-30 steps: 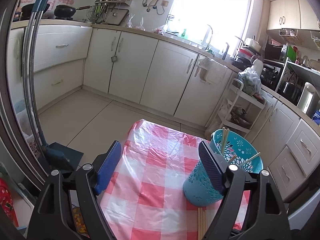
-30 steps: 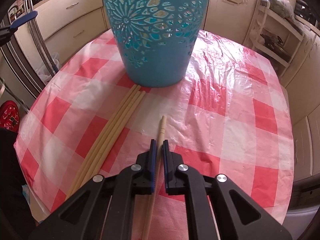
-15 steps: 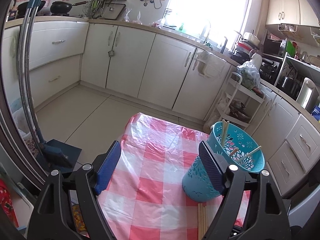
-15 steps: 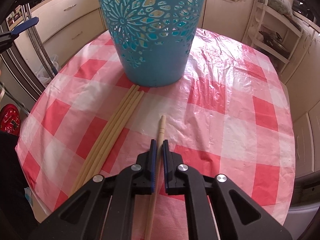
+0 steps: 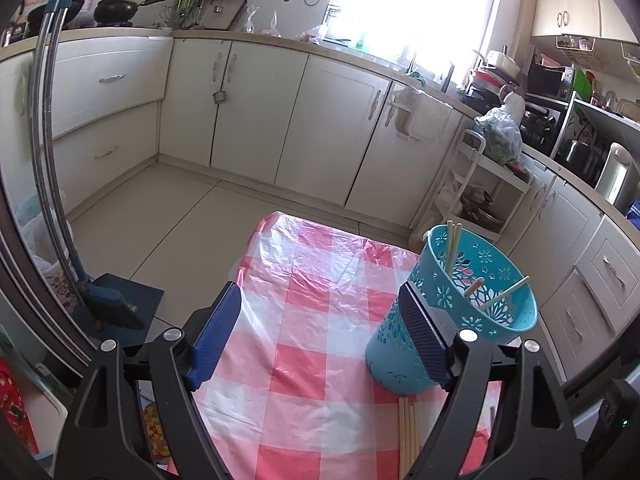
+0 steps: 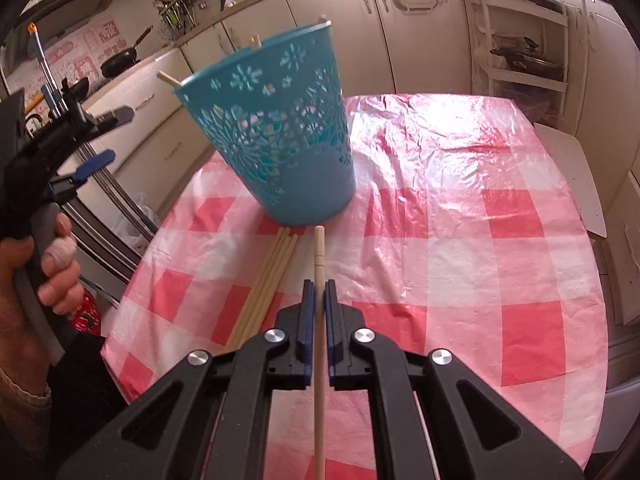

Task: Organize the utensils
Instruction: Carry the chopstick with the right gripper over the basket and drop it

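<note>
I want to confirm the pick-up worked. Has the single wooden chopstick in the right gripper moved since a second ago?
Yes. The single wooden chopstick, clamped in the right gripper, has lifted off the red-checked tablecloth; its tip now reaches the perforated blue plastic basket.

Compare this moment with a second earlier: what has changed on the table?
The right gripper, shut on a chopstick, has lifted it off the checked cloth towards the blue basket. The bundle of chopsticks lies where it was, the basket has not moved, and the left gripper stays open beside it.
</note>
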